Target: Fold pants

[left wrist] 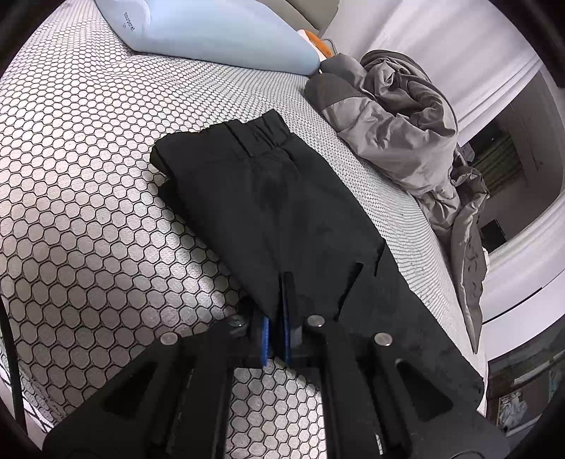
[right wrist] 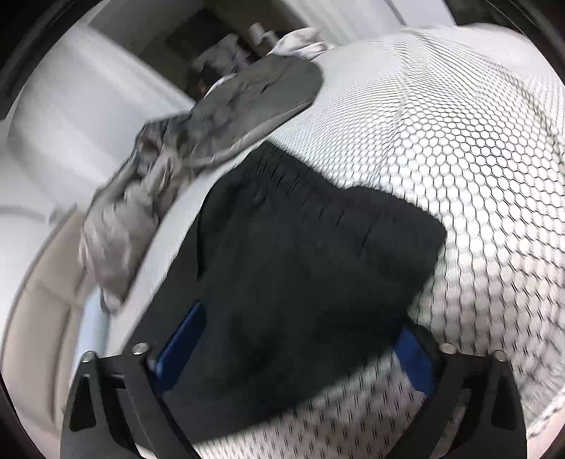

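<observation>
Black pants (left wrist: 275, 208) lie folded in a long strip on the honeycomb-patterned mattress (left wrist: 88, 197), waistband at the far end. My left gripper (left wrist: 279, 310) is shut on the near edge of the pants, its blue pads pressed together on the cloth. In the blurred right wrist view the pants (right wrist: 300, 268) lie on the mattress (right wrist: 476, 176) under my right gripper (right wrist: 296, 339). It is open, its blue pads (right wrist: 183, 335) wide apart, one on each side of the cloth.
A light blue pillow (left wrist: 219, 31) lies at the head of the bed. A crumpled grey quilt (left wrist: 399, 134) lies along the right edge of the bed; it also shows in the right wrist view (right wrist: 219, 123). White walls and furniture stand beyond.
</observation>
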Motion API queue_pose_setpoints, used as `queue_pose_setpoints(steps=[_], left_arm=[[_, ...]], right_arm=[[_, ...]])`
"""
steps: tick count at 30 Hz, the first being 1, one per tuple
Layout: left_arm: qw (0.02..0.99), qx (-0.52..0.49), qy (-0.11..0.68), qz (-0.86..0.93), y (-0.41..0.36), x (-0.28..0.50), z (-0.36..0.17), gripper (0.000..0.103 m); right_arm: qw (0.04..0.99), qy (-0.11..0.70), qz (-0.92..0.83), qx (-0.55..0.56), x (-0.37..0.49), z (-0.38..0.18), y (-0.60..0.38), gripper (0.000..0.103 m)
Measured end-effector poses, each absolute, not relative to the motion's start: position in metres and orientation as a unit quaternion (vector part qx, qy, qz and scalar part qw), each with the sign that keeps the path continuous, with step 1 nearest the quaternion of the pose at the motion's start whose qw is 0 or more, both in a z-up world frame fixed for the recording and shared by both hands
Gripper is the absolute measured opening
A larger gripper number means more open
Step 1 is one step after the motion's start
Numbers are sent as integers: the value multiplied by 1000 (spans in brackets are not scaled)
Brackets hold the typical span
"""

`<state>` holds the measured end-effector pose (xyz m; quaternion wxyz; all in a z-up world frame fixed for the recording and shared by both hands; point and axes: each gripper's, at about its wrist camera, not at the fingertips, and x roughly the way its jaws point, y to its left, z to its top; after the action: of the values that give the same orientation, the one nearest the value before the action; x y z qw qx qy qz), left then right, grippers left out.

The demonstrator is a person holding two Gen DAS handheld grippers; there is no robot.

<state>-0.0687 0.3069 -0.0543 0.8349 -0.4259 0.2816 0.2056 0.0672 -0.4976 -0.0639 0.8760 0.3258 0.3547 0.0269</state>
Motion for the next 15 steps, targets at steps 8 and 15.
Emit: queue_pose_setpoints(steps=[8,15], left_arm=[[839,-417,286,198,305,-84,-53,4],[858,-350,298,229,289,-90,-37,24]], right_arm=[[900,318,46,295,41,-31,-497,22],[888,354,33,290,40,-58,-513,57]])
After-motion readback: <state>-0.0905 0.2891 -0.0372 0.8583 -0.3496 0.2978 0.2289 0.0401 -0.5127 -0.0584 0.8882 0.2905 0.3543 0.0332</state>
